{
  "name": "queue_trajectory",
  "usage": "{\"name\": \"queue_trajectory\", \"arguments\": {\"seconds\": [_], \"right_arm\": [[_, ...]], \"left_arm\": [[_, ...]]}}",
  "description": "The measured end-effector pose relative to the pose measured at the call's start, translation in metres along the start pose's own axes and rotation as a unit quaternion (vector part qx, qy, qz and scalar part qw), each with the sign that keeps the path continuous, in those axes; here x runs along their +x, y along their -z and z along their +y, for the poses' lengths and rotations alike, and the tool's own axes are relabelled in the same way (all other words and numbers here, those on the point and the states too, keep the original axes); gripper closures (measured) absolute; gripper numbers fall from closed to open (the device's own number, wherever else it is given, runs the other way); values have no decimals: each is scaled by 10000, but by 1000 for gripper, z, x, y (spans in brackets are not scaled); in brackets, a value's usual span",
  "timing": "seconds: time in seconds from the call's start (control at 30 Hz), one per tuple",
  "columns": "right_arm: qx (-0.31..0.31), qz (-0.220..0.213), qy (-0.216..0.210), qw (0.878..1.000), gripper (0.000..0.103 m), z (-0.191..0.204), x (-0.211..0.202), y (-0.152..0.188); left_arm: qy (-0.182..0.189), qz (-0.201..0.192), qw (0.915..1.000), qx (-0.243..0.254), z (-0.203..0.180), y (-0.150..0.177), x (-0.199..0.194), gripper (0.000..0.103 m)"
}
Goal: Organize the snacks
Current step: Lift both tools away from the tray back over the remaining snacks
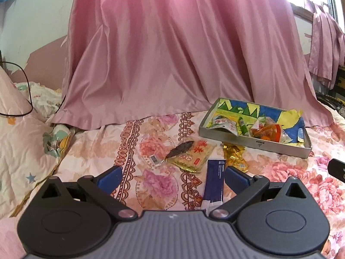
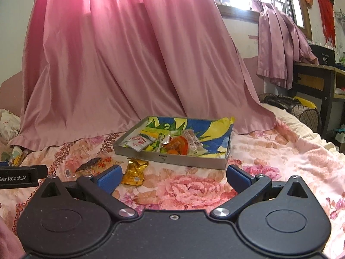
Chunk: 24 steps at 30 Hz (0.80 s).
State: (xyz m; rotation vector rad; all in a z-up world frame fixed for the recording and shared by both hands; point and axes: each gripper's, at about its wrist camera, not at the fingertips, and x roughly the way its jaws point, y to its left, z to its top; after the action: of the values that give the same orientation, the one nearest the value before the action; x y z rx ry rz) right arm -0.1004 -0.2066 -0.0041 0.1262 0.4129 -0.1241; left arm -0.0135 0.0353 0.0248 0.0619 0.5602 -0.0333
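A grey tray (image 1: pixel 248 141) lined with blue-yellow paper holds several snack packets and lies on the floral bedspread; it also shows in the right wrist view (image 2: pixel 172 158). On the bed in front of it lie a yellow packet with a dark snack on it (image 1: pixel 189 153), a gold wrapper (image 1: pixel 234 154) and a dark blue stick pack (image 1: pixel 214 182). My left gripper (image 1: pixel 172 178) is open and empty, with the blue pack beside its right finger. My right gripper (image 2: pixel 172 178) is open and empty, just short of the tray, with the gold wrapper (image 2: pixel 134 170) by its left finger.
A pink curtain (image 1: pixel 172 54) hangs down onto the bed behind the tray. A pillow and a black cable (image 1: pixel 25 90) lie at the left. A desk and a chair (image 2: pixel 312 99) stand beyond the bed's right edge.
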Motion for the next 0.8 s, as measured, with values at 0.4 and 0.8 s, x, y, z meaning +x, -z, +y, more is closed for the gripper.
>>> {"name": "queue_trajectory", "arguments": {"seconds": [0.4, 0.8], "right_arm": [[135, 746, -229, 9969, 1, -4, 31, -7], [7, 1239, -913, 9881, 1, -13, 89, -25]], "left_arm": [[296, 977, 9943, -322, 9, -8, 40, 0], [962, 2134, 9720, -193, -5, -12, 104, 0]]}}
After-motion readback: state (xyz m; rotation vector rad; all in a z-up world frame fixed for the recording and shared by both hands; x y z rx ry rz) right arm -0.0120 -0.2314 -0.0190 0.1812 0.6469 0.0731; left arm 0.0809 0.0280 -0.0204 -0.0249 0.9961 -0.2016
